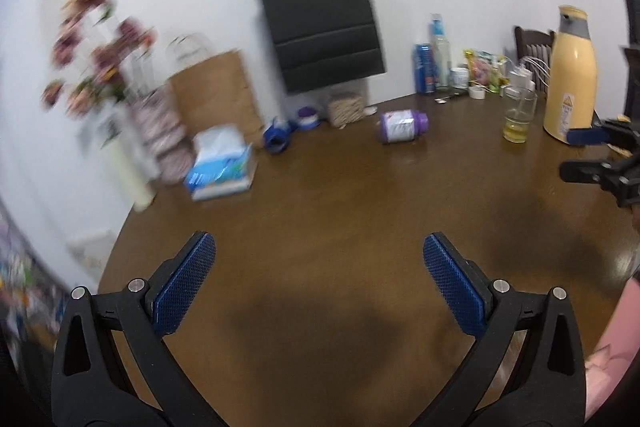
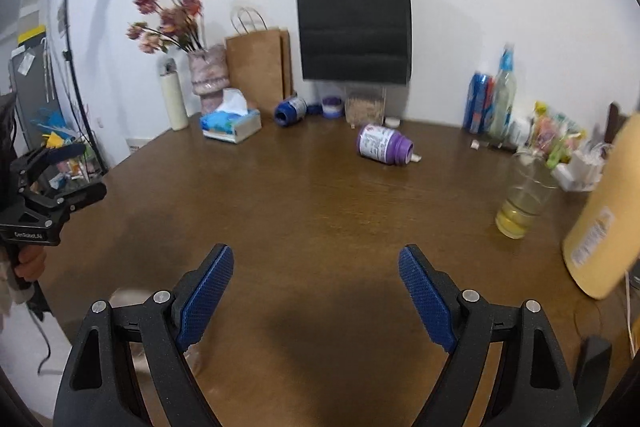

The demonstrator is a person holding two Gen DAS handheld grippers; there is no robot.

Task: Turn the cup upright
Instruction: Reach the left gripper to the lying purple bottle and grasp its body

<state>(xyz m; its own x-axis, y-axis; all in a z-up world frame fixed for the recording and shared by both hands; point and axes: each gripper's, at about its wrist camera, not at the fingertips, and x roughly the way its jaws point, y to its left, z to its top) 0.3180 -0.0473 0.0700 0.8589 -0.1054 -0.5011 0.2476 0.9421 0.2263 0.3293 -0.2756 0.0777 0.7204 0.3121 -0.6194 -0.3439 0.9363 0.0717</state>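
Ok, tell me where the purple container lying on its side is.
The purple container lies on its side mid-table toward the far edge in both wrist views, right of the blue one, left of the glass with yellow liquid, below the black bag.

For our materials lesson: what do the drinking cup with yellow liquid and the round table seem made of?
Cup: probably clear glass, perhaps plastic; the liquid and table show through its wall.
Table: looks like brown wood or wood veneer, polished; faint grain and soft reflections show.
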